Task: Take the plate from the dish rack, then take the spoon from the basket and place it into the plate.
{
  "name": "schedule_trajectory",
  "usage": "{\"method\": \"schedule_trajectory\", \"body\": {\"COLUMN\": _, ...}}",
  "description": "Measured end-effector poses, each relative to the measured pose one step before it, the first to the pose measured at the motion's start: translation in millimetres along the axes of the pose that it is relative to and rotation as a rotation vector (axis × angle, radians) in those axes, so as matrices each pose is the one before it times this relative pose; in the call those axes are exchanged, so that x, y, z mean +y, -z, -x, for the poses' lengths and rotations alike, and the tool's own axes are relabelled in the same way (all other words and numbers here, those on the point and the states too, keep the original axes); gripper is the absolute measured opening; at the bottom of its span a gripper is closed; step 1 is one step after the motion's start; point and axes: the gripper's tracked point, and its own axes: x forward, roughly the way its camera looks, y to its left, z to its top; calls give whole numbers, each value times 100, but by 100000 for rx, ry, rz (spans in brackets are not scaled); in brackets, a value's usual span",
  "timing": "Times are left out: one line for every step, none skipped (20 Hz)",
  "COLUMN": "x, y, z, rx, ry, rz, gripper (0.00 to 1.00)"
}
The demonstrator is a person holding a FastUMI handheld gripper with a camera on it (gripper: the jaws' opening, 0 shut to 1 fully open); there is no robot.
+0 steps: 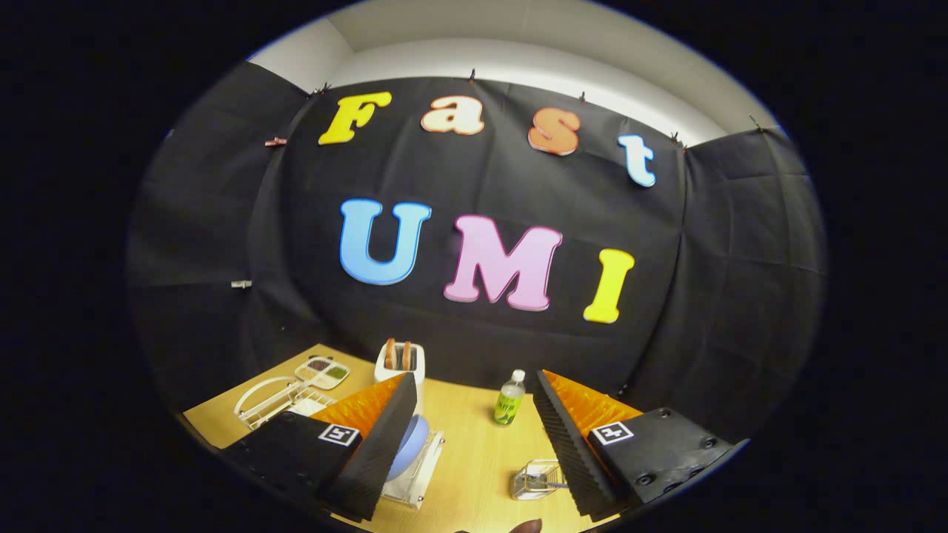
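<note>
My gripper [474,414] stands open above the wooden table [474,459], its fingers wide apart with nothing between them. A blue plate [409,446] stands on edge in a white dish rack [422,474], just inside the left finger and partly hidden by it. A small wire basket [535,480] sits on the table close to the right finger; what it holds is too small to make out.
A white toaster [401,363] with two slices stands at the back, beyond the left finger. A green-labelled bottle [509,400] stands ahead between the fingers. A white wire rack [274,400] and a sectioned tray [322,371] lie far left.
</note>
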Motion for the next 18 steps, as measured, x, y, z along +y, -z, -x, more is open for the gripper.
{"method": "schedule_trajectory", "body": {"x": 887, "y": 1582, "z": -804, "rx": 5463, "ry": -2424, "rz": -89, "gripper": 97}}
{"method": "schedule_trajectory", "body": {"x": 887, "y": 1483, "z": -992, "rx": 5526, "ry": -2021, "rz": 351, "gripper": 97}}
{"method": "schedule_trajectory", "body": {"x": 598, "y": 1442, "z": -1125, "rx": 5077, "ry": -897, "rz": 505, "gripper": 98}}
{"method": "schedule_trajectory", "body": {"x": 474, "y": 1230, "z": -1182, "rx": 4195, "ry": -284, "rz": 13, "gripper": 98}}
{"method": "schedule_trajectory", "body": {"x": 438, "y": 1115, "z": -1240, "rx": 4204, "ry": 475, "rz": -410, "gripper": 98}}
{"method": "schedule_trajectory", "body": {"x": 486, "y": 1163, "z": -1157, "rx": 4435, "ry": 138, "rz": -735, "gripper": 98}}
{"method": "schedule_trajectory", "body": {"x": 692, "y": 1018, "z": -1203, "rx": 4465, "ry": -129, "rz": -1240, "gripper": 98}}
{"method": "schedule_trajectory", "body": {"x": 491, "y": 667, "z": -1130, "rx": 3173, "ry": 167, "rz": -1164, "gripper": 98}}
{"method": "schedule_trajectory", "body": {"x": 304, "y": 427, "z": -1216, "rx": 2408, "ry": 820, "rz": -844, "gripper": 98}}
{"method": "schedule_trajectory", "body": {"x": 84, "y": 510, "z": -1156, "rx": 2496, "ry": 1390, "rz": -613, "gripper": 98}}
{"method": "schedule_trajectory", "body": {"x": 174, "y": 640, "z": -1179, "rx": 2712, "ry": 1007, "rz": -1025, "gripper": 97}}
{"method": "schedule_trajectory", "body": {"x": 271, "y": 645, "z": -936, "rx": 3379, "ry": 639, "rz": -1656, "gripper": 97}}
{"method": "schedule_trajectory", "body": {"x": 176, "y": 695, "z": -836, "rx": 3187, "ry": 860, "rz": -1658, "gripper": 98}}
{"method": "schedule_trajectory", "body": {"x": 52, "y": 707, "z": -987, "rx": 3055, "ry": 1352, "rz": -867, "gripper": 97}}
{"method": "schedule_trajectory", "body": {"x": -29, "y": 511, "z": -856, "rx": 2727, "ry": 1451, "rz": -514, "gripper": 97}}
{"method": "schedule_trajectory", "body": {"x": 10, "y": 461, "z": -667, "rx": 1940, "ry": 1253, "rz": -952, "gripper": 96}}
{"method": "schedule_trajectory", "body": {"x": 42, "y": 488, "z": -702, "rx": 1864, "ry": 1172, "rz": -1256, "gripper": 93}}
{"method": "schedule_trajectory", "body": {"x": -40, "y": 318, "z": -678, "rx": 1578, "ry": 1057, "rz": -1586, "gripper": 89}}
